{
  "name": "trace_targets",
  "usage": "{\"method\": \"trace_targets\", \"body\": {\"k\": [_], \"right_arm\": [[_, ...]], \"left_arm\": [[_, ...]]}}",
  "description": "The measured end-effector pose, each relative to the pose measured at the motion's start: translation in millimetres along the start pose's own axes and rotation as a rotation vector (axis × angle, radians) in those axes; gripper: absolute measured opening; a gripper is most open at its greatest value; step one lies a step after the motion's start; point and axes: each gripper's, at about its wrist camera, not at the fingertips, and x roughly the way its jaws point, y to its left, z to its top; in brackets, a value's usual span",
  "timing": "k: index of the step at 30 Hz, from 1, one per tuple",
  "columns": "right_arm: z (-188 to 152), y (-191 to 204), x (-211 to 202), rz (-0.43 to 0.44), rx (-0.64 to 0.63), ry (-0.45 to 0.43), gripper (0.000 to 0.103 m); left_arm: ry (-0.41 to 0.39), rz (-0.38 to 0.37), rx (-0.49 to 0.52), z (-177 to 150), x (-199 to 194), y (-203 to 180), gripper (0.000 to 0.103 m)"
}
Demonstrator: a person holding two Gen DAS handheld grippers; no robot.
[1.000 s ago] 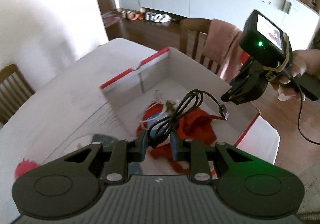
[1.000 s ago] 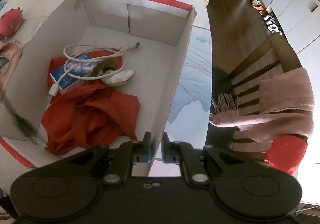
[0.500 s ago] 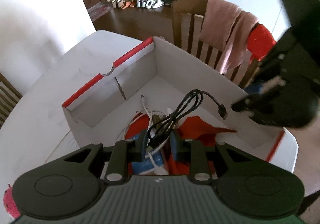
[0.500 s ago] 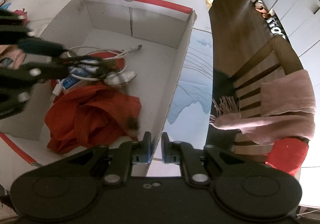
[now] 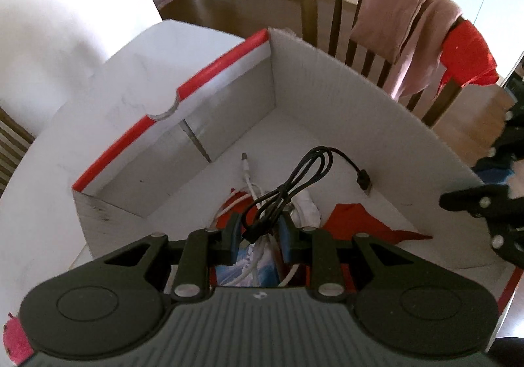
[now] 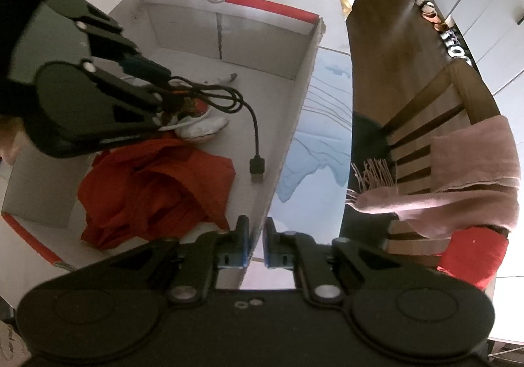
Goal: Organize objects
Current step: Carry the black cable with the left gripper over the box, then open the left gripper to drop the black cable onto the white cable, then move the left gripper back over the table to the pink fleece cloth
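My left gripper (image 5: 260, 232) is shut on a coiled black USB cable (image 5: 294, 183) and holds it inside the white cardboard box (image 5: 327, 85) with a red rim. The cable's plug (image 6: 257, 167) hangs just above the box floor. In the box lie a red cloth (image 6: 157, 183), a white cable (image 5: 249, 173), a blue packet (image 5: 249, 268) and a small white object (image 6: 203, 129). My right gripper (image 6: 256, 244) is shut on the box's near side wall (image 6: 291, 124). The left gripper also shows in the right wrist view (image 6: 163, 95).
The box stands on a white table (image 5: 108, 78). A wooden chair (image 6: 435, 105) with a pink towel (image 6: 458, 183) and red cloth stands beside the table. A blue-patterned sheet (image 6: 314, 157) lies next to the box. A pink object (image 5: 14, 339) lies at the table's near left.
My left gripper has moved forward over the box and lowered the black cable into it. The right gripper stays clamped on the box wall.
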Motion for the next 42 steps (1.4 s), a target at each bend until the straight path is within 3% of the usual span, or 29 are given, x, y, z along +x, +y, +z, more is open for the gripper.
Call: {"method": "trace_targets", "body": {"k": [8, 11, 12, 13, 31, 42], "right_arm": [[-1, -1, -1, 0.005, -0.001, -0.002, 0.007], [0, -1, 0, 0.007, -0.001, -0.002, 0.007], [0, -1, 0, 0.007, -0.002, -0.002, 0.007], [0, -1, 0, 0.007, -0.002, -0.001, 0.007], [3, 0, 2, -0.022, 0.004, 0.010, 0.007], [3, -1, 0, -0.023, 0.023, 0.013, 0.007]], "left_arm": [[0.017, 0.001, -0.014, 2, 5, 2, 0.025], [0.005, -0.010, -0.017, 1, 3, 2, 0.047], [-0.007, -0.015, -0.018, -1, 0, 2, 0.066], [-0.024, -0.024, -0.019, -2, -4, 2, 0.073], [-0.132, -0.066, -0.084, -42, -84, 32, 0.073], [-0.193, -0.044, -0.142, -90, -146, 68, 0.073]]}}
